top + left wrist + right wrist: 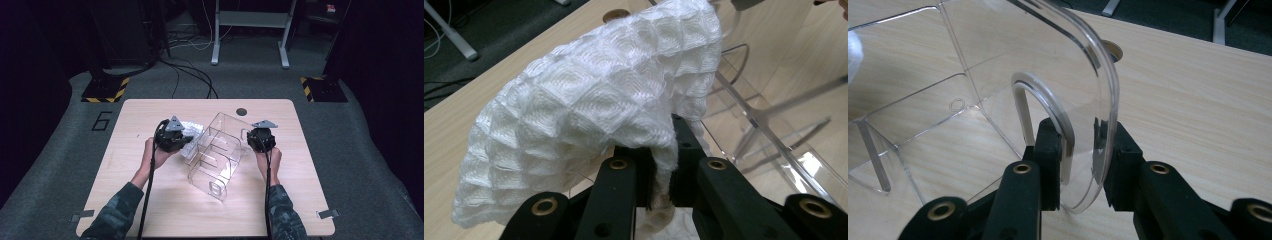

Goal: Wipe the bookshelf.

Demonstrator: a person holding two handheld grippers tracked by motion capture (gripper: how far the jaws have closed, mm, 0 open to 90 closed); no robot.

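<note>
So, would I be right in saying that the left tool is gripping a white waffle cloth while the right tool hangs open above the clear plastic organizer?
Not quite. The left tool does grip the white waffle cloth, but the right tool is not hanging open: it is shut on the rounded end wall of the clear plastic organizer. The right gripper view shows its pads pressing on that wall from both sides.
</note>
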